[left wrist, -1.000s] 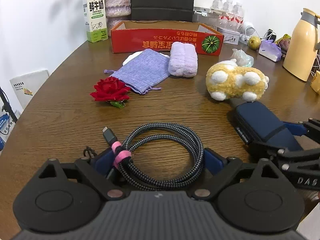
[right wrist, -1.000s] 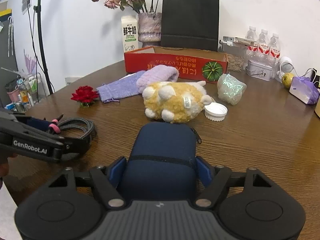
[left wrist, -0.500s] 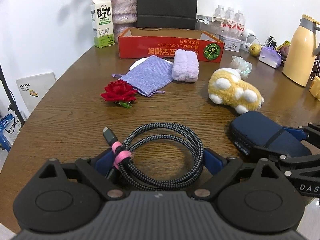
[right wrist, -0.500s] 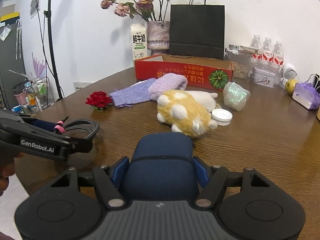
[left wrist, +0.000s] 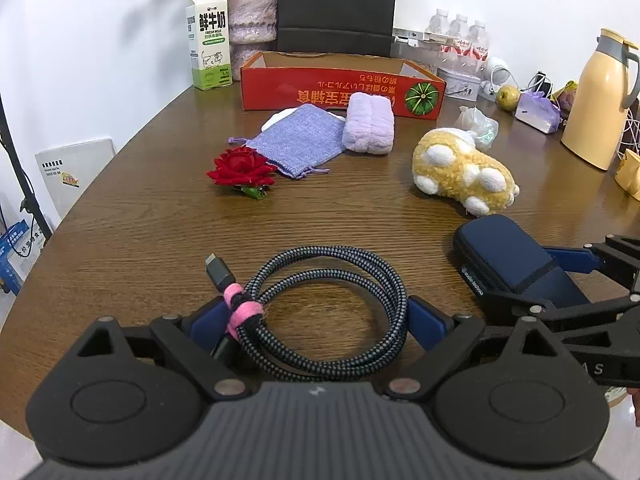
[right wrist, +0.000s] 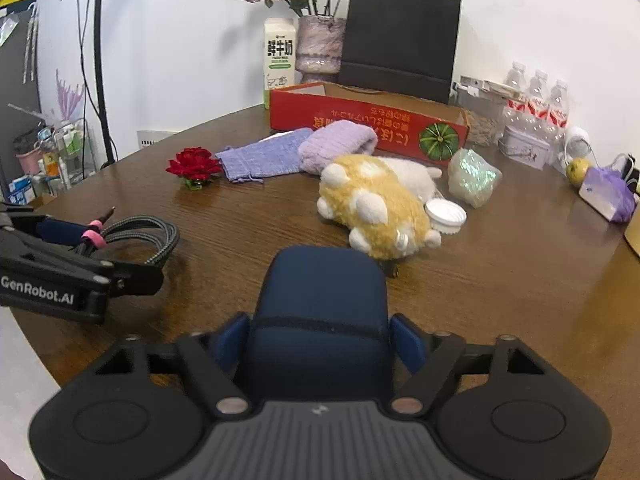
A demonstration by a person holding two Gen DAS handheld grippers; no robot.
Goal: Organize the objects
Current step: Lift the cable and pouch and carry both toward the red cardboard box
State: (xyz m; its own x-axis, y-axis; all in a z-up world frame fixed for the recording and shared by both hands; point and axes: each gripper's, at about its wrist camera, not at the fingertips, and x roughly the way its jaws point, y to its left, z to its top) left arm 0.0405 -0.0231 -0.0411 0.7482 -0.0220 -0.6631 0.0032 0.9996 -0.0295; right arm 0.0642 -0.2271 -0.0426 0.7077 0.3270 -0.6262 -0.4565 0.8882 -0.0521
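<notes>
A plain white wall (right wrist: pixel 180 40) backs the round, dark brown wood-grain table (left wrist: pixel 140 224). A black light-stand pole (right wrist: pixel 98 60) rises at the left, beside a cluttered wire shelf rack (right wrist: pixel 48 152).

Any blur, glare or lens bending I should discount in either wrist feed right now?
Left wrist view: sharp, table edge bowed by the fisheye, corners vignetted. Right wrist view: plush toy slightly soft, crinkled plastic wrap catches iridescent glare, tall stand curves near the frame edge.
</notes>
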